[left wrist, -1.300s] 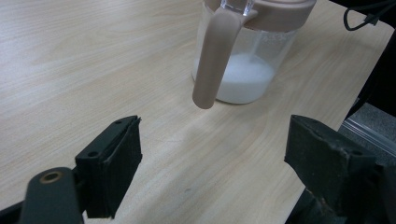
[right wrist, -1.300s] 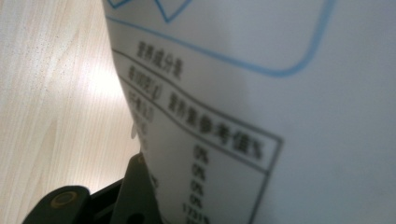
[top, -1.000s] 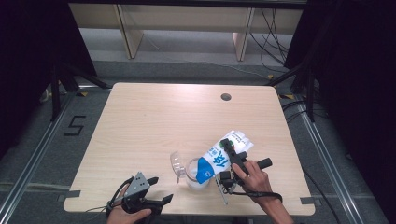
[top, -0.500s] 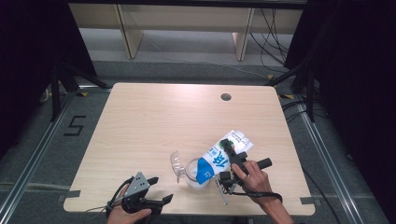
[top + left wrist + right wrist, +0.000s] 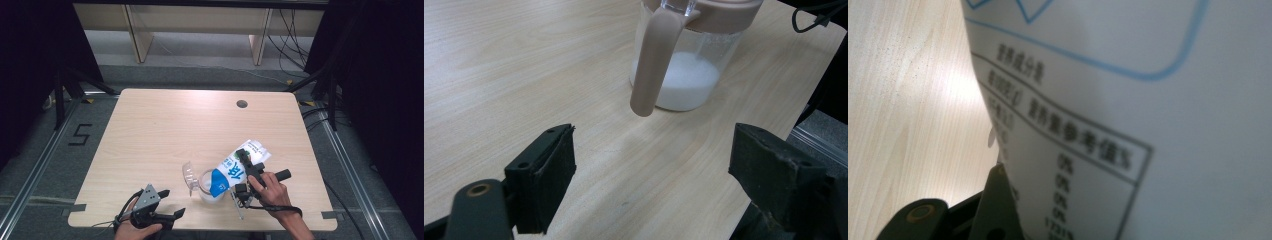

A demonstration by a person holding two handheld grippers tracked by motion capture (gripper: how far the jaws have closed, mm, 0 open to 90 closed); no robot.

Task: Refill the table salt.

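Note:
A blue-and-white milk carton [image 5: 234, 169] is tilted with its blue top down over a clear jug [image 5: 209, 189] that holds some white milk. My right gripper [image 5: 245, 167] is shut on the carton's body. In the right gripper view the carton's printed side [image 5: 1148, 100] lies against one black finger [image 5: 995, 205], and the other finger is hidden behind it. My left gripper [image 5: 171, 202] rests open at the table's front left edge. In the left gripper view the jug [image 5: 689, 75] with its pinkish handle [image 5: 651, 65] stands just beyond the open left gripper [image 5: 654, 175].
The jug's clear lid [image 5: 189, 175] is flipped up to its left. A small round hole [image 5: 242, 104] sits near the far edge of the wooden table [image 5: 165, 135]. Cables [image 5: 285, 210] trail off the front edge by the hands.

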